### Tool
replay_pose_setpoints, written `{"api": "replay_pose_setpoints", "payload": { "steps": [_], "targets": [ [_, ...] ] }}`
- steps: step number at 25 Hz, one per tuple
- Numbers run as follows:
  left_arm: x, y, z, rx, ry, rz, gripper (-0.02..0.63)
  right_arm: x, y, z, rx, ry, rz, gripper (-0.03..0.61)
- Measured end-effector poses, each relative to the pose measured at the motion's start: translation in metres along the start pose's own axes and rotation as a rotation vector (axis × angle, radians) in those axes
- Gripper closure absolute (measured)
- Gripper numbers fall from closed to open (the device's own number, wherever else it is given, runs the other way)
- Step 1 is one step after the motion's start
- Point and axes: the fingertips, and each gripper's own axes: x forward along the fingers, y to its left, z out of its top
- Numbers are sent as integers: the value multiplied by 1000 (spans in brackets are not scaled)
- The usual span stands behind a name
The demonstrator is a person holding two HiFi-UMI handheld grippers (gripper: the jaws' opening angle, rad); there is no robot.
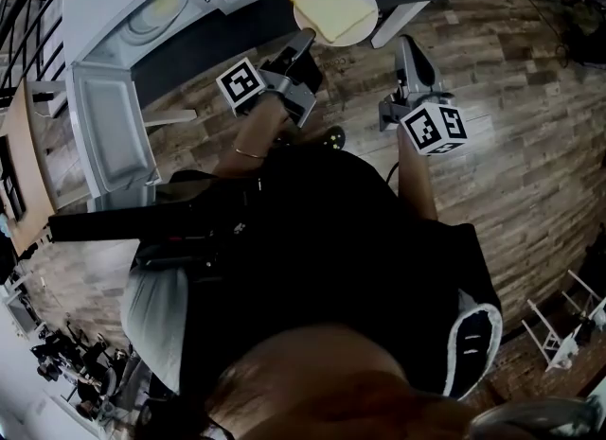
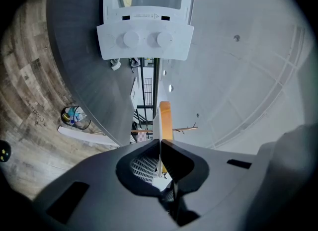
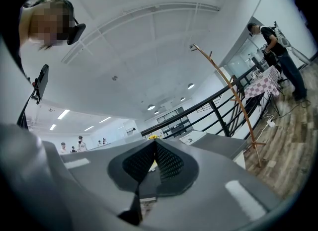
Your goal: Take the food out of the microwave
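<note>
Above the dark tabletop (image 1: pixel 204 45), the head view shows the bread slice (image 1: pixel 331 3) on its plate (image 1: pixel 352 39), outside the open microwave (image 1: pixel 156 8). The left gripper view alone shows the left tongs (image 2: pixel 160 143) clamped on the plate's rim. The right tongs (image 3: pixel 155 144) are closed and empty.

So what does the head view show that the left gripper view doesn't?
Only the head view: the open door, the right gripper, and the bread slice seen flat from above.

Only the left gripper view: the white ceiling, the two knobs face-on, and the fingers clamped on the plate's edge.

Both: the microwave, the plate carrying the slice, held by the left gripper, the dark table and the wooden floor.
</note>
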Motion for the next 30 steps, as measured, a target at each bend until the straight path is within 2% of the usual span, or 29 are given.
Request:
{"api": "replay_pose_setpoints", "payload": {
  "steps": [11, 16, 30],
  "targets": [
    [14, -2, -18, 16, -11, -11, 600, -16, -20, 8, 2, -8, -2, 578],
    [13, -4, -18, 17, -21, -18, 600, -18, -17, 7, -36, -1, 10, 578],
    [18, -6, -21, 25, -9, -14, 600, -25, -23, 9, -17, -15, -9, 578]
  ]
}}
